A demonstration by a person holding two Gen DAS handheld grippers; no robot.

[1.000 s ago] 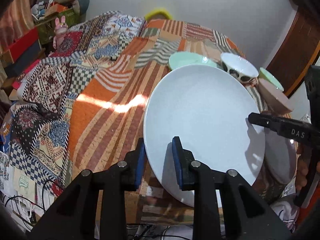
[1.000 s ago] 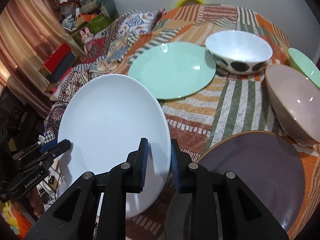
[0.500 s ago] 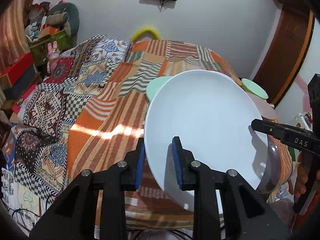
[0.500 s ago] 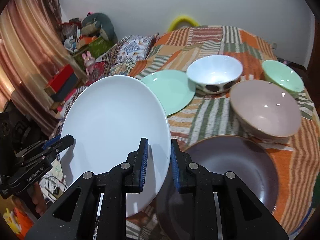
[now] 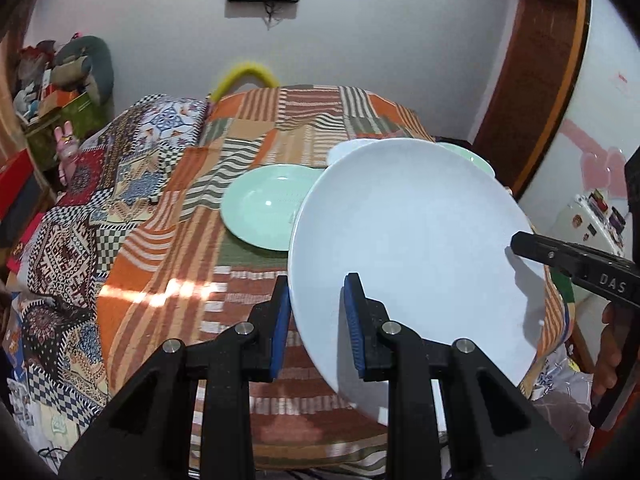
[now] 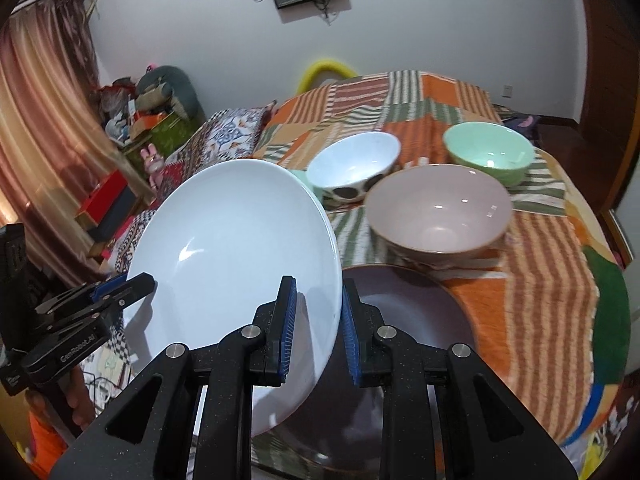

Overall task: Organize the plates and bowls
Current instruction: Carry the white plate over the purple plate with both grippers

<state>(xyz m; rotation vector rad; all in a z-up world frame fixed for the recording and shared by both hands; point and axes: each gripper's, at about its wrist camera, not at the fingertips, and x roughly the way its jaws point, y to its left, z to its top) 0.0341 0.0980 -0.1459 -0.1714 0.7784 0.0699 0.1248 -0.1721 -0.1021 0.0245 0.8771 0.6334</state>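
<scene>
A large white plate [image 5: 412, 248] [image 6: 232, 248] hangs tilted above the table, held by both grippers at opposite rims. My left gripper [image 5: 316, 292] is shut on its near-left rim, and my right gripper [image 6: 318, 292] is shut on its right rim. Each one shows in the other's view, the right gripper [image 5: 560, 256] and the left gripper [image 6: 112, 292]. On the patchwork cloth lie a mint plate [image 5: 260, 212] and a dark purple plate [image 6: 408, 320]. Behind them stand a pink bowl [image 6: 436, 208], a white spotted bowl [image 6: 352, 164] and a green bowl [image 6: 488, 152].
The table [image 5: 180, 280] is draped in a striped patchwork cloth. A yellow chair back [image 5: 244, 74] rises behind its far edge. Cluttered shelves [image 6: 152, 120] and a curtain stand at the left, a wooden door frame [image 5: 540, 80] at the right.
Both grippers have risen and drawn back with the white plate between them. The plate now sits higher above the cloth, and more of the wall and the bowls shows.
</scene>
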